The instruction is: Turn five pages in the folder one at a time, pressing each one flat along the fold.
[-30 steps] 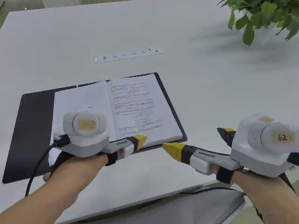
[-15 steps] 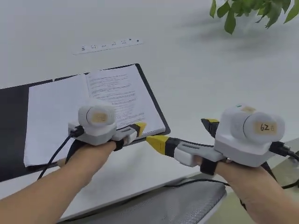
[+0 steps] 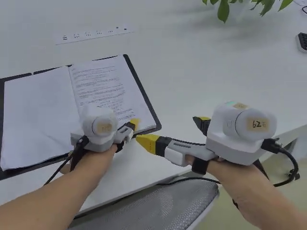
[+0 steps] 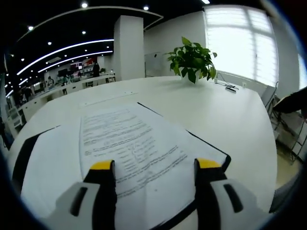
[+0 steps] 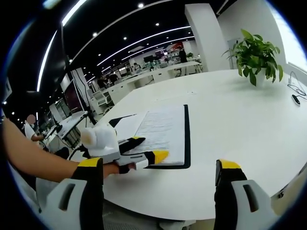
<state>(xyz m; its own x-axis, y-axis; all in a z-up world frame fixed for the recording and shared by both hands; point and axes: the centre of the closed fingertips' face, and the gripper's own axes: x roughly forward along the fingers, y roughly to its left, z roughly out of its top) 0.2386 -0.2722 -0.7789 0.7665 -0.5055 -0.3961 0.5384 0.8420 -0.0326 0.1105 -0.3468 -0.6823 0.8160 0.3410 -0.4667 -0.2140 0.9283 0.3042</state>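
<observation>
The black folder point(image 3: 139, 86) lies open on the white table, with a printed page point(image 3: 103, 88) on the right and a blank page point(image 3: 36, 115) on the left. My left gripper point(image 3: 128, 129) hovers open over the printed page's near right corner point(image 4: 211, 155), with nothing between its yellow-tipped jaws point(image 4: 156, 165). My right gripper point(image 3: 175, 131) is open and empty off the folder's near right, one yellow tip close to the left gripper. In the right gripper view, the right gripper point(image 5: 160, 163) faces the left gripper point(image 5: 144, 151) and the folder point(image 5: 185, 139).
A white power strip point(image 3: 93, 33) lies beyond the folder. A potted plant point(image 3: 230, 5) stands at the far right, and a dark object point(image 3: 302, 40) sits at the right edge. A grey chair seat point(image 3: 158, 201) is below the table's near edge, where cables hang.
The head camera has swung right, shifting the scene left. My right gripper has closed in on the left gripper near the folder's corner. Both stay open; the pages have not moved.
</observation>
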